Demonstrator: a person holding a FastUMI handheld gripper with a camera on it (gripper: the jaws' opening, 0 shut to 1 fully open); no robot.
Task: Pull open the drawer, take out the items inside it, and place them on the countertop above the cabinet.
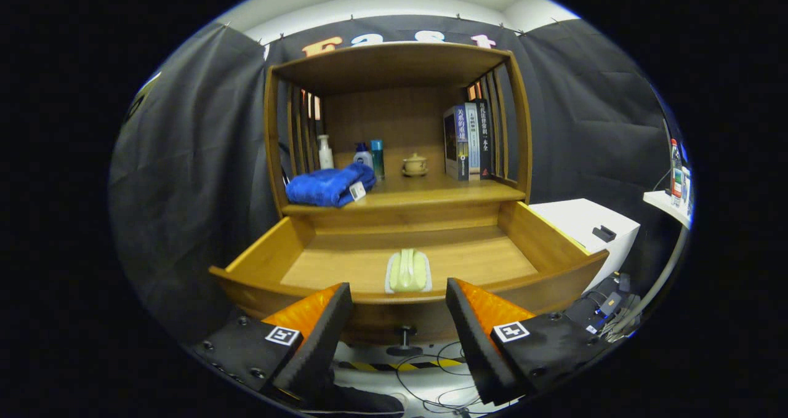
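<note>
The wooden drawer point(554, 276) stands pulled out from the cabinet, its knob point(404, 339) showing below its front wall. Inside, near the front wall, lies a pale green item in a clear wrapper point(407, 271). A folded blue towel point(330, 186) rests on the countertop point(443, 195) above the drawer, at its left end. My gripper point(399, 304) hangs open in front of the drawer's front wall, with nothing between its fingers. The green item sits just beyond the fingers, in line with the gap between them.
On the countertop stand a white bottle point(324, 152), a blue-capped bottle point(362, 155), a teal can point(377, 159), a small lidded cup point(415, 164) and three books point(469, 142). A white box point(588, 224) sits right of the drawer. Cables point(431, 381) lie on the floor below.
</note>
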